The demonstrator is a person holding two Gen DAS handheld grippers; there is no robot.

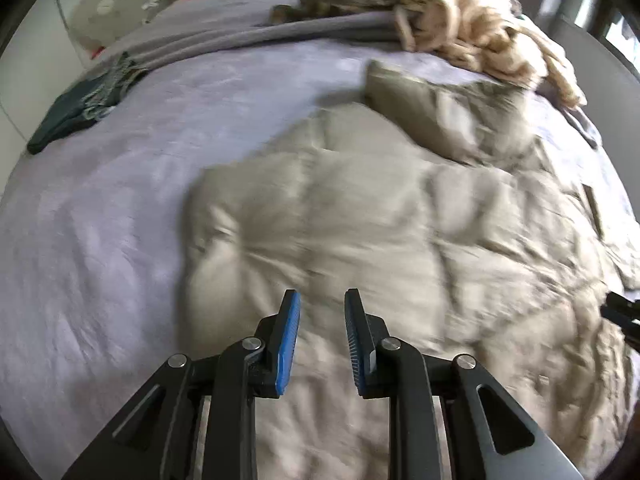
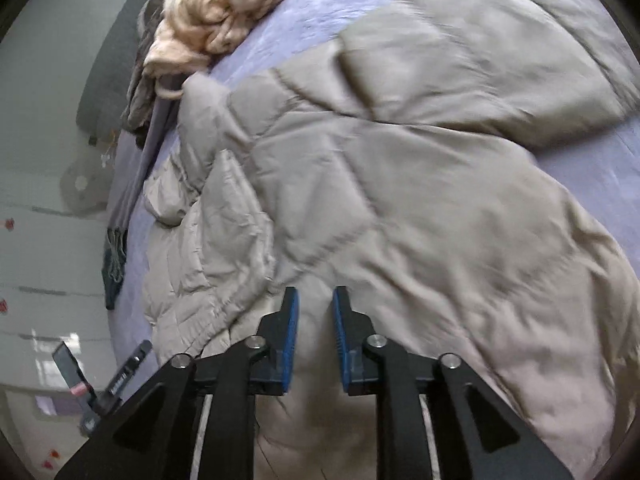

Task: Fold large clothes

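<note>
A beige quilted puffer coat [image 1: 360,216] lies spread over a bed, filling the centre and right of the left wrist view and most of the right wrist view [image 2: 400,184]; its padded panels are rumpled and one sleeve-like part reaches toward the upper right of the left wrist frame. The left tongs [image 1: 322,300] sit at the bottom centre of their view, above the coat, with the blue pads apart and nothing gripped between them; coat fabric shows through the gap. The right tongs [image 2: 316,296] sit likewise at the bottom centre of their view, over the coat, pads apart with only a narrow gap and nothing clamped. Under the coat is a lilac bed cover [image 1: 120,200], bare across the left half of the left wrist frame. A cream chunky-knit garment [image 1: 480,28] is heaped at the upper right there, and at the upper left of the right wrist view [image 2: 216,12]. A dark green cloth [image 1: 72,108] lies at the left edge of the bed. Both views are somewhat blurred.
</note>
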